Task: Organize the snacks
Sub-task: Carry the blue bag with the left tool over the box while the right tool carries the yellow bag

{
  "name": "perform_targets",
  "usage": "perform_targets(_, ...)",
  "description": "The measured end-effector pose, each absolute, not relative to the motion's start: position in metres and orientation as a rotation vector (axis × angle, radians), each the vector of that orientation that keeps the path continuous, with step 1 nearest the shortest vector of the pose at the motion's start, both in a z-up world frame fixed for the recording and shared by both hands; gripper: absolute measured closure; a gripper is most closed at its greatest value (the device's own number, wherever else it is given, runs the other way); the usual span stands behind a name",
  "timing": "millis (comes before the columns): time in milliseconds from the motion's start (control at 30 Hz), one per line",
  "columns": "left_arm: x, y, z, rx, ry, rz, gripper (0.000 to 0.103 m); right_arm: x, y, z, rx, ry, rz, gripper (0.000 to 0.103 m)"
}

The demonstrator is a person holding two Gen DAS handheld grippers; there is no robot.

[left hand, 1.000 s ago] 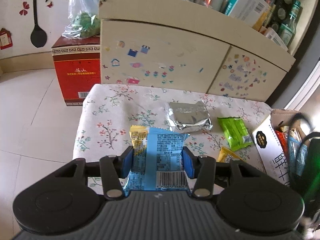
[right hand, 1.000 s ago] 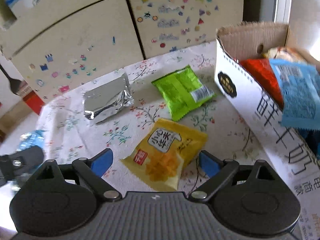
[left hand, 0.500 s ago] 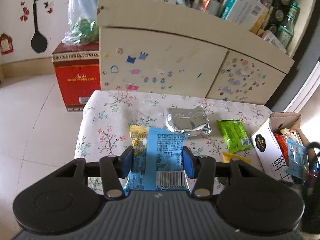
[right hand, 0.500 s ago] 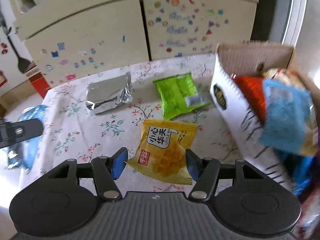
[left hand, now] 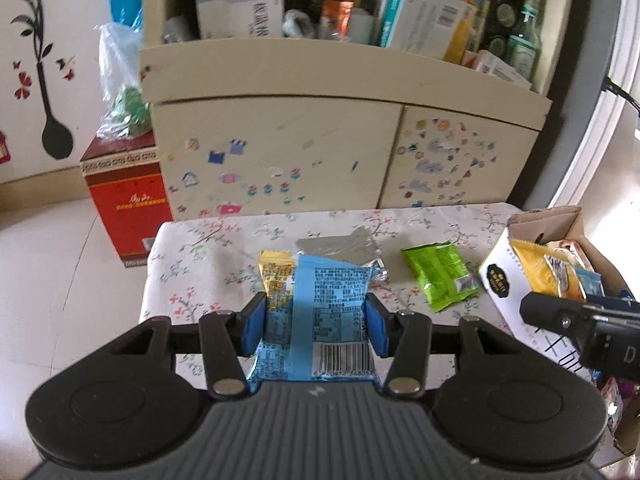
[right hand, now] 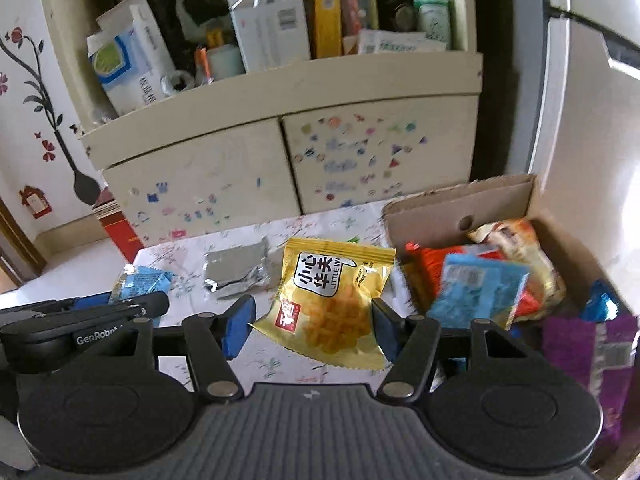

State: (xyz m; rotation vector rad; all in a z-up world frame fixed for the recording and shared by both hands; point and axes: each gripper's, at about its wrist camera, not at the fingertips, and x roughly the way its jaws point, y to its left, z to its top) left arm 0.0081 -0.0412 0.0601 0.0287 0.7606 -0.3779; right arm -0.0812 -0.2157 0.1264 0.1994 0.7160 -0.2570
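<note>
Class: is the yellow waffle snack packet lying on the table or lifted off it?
Lifted: the right gripper holds the yellow packet above the tablecloth.

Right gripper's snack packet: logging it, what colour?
Yellow packet, black lettering on a white bubble; clearest in the right wrist view.

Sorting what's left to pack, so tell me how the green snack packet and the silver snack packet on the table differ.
The green packet is bright and printed, with a barcode label; the silver packet is plain foil. The green packet lies nearer the cardboard box; the silver packet lies further left, partly hidden in the left view behind the blue packet. Both lie flat on the table, and no gripper holds either.
</note>
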Motion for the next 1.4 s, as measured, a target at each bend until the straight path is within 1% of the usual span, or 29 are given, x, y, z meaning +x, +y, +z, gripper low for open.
perform_targets(433,0.004,-0.074,0.075,0.028,0.708,-0.435,0.054,-0.100,-0.241,0.153,0.214,0.617,-0.279,0.034)
perform_targets(700,0.001,-0.092,0.087,-0.005,0.680,-0.493,0.054,-0.122,-0.280,0.172,0.288,0.549,-0.329,0.034)
perform_targets(933,-0.012,-0.126,0.093,-0.001,0.661,-0.607,0.054,-0.142,-0.322,0.185,0.372,0.486,-0.405,0.034)
perform_targets(1133,-0.031,-0.159,0.094,0.017,0.648,-0.735,0.054,-0.155,-0.347,0.187,0.443,0.464,-0.464,0.034)
perform_targets(1400,-0.057,-0.199,0.087,0.040,0.659,-0.894,0.054,-0.158,-0.360,0.182,0.510,0.494,-0.495,0.034)
